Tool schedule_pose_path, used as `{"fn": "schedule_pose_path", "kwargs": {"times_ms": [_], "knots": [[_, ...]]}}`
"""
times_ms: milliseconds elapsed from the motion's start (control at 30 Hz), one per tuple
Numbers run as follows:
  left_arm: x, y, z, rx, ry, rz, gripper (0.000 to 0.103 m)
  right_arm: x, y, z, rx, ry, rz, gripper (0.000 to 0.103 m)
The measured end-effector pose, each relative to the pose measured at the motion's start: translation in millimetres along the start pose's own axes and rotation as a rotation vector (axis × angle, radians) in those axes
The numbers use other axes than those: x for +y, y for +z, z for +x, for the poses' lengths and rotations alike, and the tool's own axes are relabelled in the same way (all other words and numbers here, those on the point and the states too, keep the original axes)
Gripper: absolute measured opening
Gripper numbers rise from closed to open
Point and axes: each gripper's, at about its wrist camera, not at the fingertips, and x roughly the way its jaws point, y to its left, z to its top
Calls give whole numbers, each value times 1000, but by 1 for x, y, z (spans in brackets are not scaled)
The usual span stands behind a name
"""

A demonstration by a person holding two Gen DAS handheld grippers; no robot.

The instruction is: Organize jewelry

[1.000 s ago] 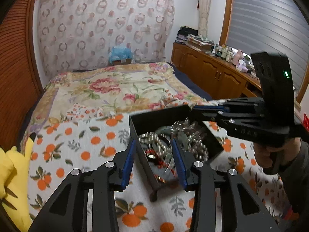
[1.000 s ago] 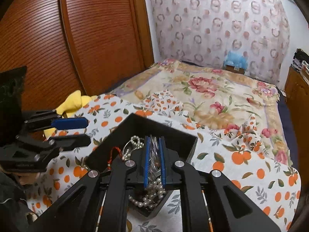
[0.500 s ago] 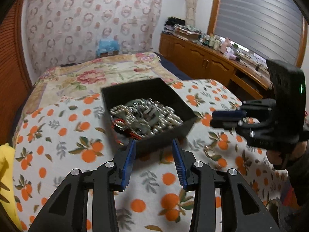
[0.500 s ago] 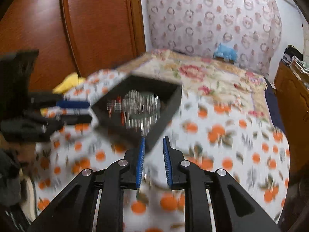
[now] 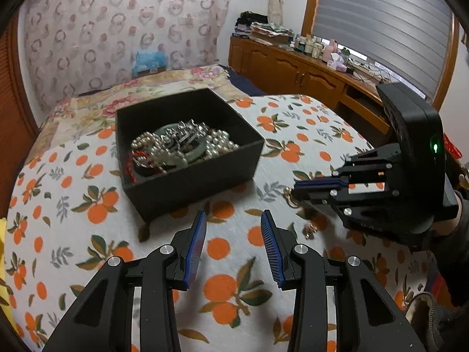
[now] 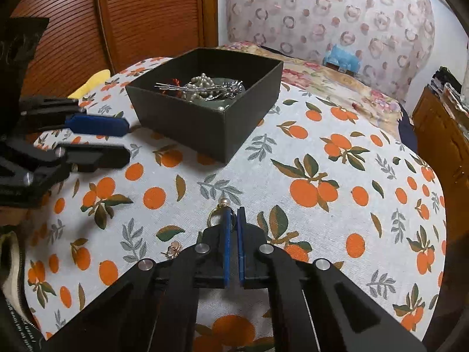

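The box [image 5: 187,152], black and open-topped, sits on the orange-print cloth [image 5: 234,258] spread over the bed. Inside it lies a tangle of jewelry: pearls [image 5: 217,143], a green bangle [image 5: 187,154], silver pins [image 6: 199,88] and a bit of red cord [image 5: 136,158].

Near the box, on its window side, a gold ring [image 6: 218,212] topped with a pearl lies on the cloth, right at the tip of the right gripper [image 6: 233,214]. The ring touches or overlaps the gripper's left finger; whether it is pinched cannot be told. The right gripper's fingers stand nearly together, with only a thin slit between the blue pads [image 6: 225,249]. A small gold earring [image 6: 173,249] lies on the cloth a little farther from the box than the ring, beside that gripper.

The left gripper [image 5: 233,220] hovers over the cloth in front of the box, near its closest corner, fingers well apart and holding nothing.

Beyond the box are a floral quilt [image 5: 140,88] and a patterned curtain [image 5: 117,29]. A wooden cabinet [image 5: 293,70] runs under the window, and a slatted wooden door [image 6: 117,14] stands on the other side of the box.
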Motion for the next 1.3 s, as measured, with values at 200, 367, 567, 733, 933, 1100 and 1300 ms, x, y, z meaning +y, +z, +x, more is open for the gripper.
{"fn": "schedule_pose_path", "kwargs": {"times_ms": [200,367,567,733,933,1100,1300], "knots": [[-5,-8,-6,-3,38,5,37,-5,-10,-15,-38,-14,39,4],[0,-16,-12,5,58,-17,37,-9,-25,-30,-75,-28,65,4],[-18,-18,0,30,37,6,37,-20,-42,-42,-100,-28,110,4],[-42,-11,15,57,-16,62,37,-25,-48,-52,-118,-35,116,4],[-69,-8,33,87,-36,133,37,-30,-51,-59,-139,-32,125,5],[-79,-7,41,99,-33,163,15,-31,-51,-60,-138,-34,123,5],[-69,-4,32,70,-27,137,10,-33,-51,-60,-139,-33,120,5]]}}
